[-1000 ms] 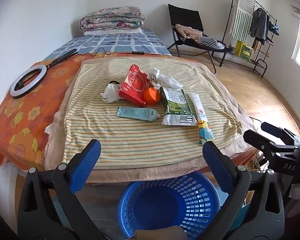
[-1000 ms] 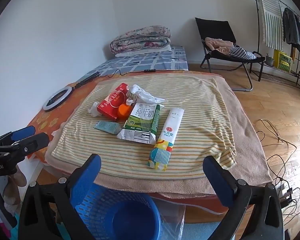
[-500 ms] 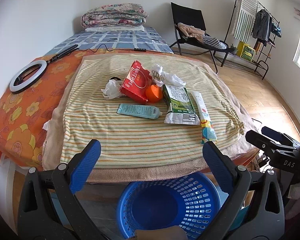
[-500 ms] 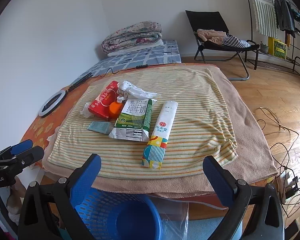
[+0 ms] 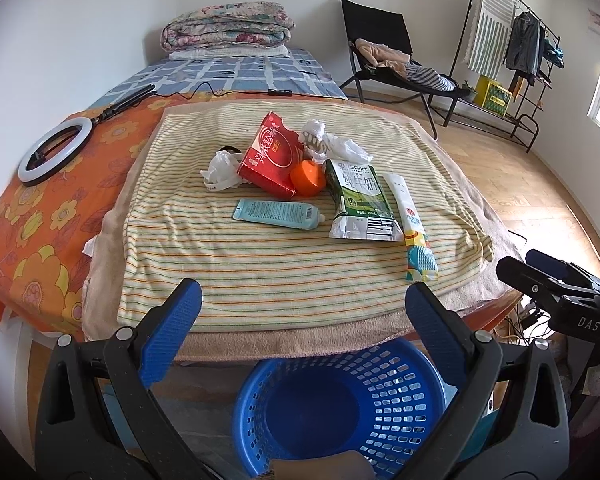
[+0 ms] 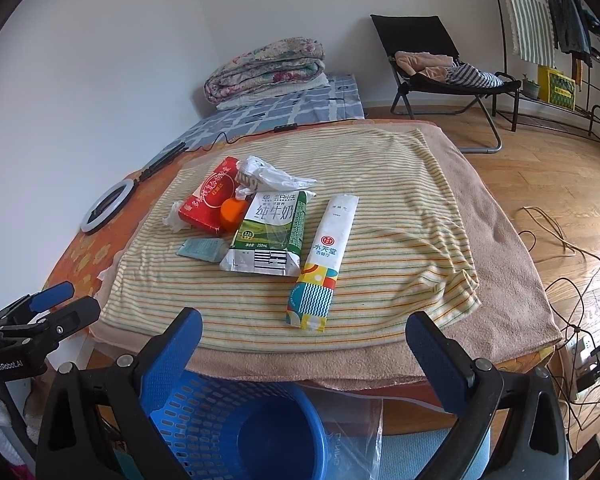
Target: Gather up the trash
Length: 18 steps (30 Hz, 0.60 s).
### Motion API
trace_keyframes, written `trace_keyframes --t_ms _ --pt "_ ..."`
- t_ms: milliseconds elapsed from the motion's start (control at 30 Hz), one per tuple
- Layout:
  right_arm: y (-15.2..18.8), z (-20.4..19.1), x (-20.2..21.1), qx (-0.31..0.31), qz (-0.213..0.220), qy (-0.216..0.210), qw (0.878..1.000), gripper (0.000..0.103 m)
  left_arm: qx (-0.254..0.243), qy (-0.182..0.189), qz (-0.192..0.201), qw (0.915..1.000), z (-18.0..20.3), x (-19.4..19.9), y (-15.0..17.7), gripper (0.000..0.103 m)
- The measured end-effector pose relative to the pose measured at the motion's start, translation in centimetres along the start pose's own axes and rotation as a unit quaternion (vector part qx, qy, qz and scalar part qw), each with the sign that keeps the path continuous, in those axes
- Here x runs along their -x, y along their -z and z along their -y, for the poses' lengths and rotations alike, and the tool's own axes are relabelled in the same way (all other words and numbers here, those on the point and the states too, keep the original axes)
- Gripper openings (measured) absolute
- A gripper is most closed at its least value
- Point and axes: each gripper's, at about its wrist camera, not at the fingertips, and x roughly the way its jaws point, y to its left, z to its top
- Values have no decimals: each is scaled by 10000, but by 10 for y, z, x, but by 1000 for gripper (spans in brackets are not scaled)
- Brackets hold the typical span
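Both claws hang before the near edge of the worktop, above the blue basket (image 5: 340,404) on the floor. Left claw (image 5: 300,312) is released, fingers wide apart, nothing btw them; right claw (image 6: 302,344) same, wide open and empty.

The trash lies in one group on the striped towel (image 5: 260,264), well apart from both claws. Red box (image 5: 272,156) leans tilted, w/ an orange cap (image 5: 308,177) touching its right side and a white crumpled bag (image 5: 220,170) at its left. Teal tube (image 5: 278,214) lies flat in front of the box. Green milk carton (image 6: 270,232) lies flat, just beside it the long white packet (image 6: 324,260). Crumpled wrapper (image 6: 268,176) is behind the carton.
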Motion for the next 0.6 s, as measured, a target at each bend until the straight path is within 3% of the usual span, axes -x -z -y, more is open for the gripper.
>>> trace_keyframes --t_ms 600 --pt "2 1 -1 -44 -56 -53 10000 103 1 -15 -24 10000 -1 -2 1 103"
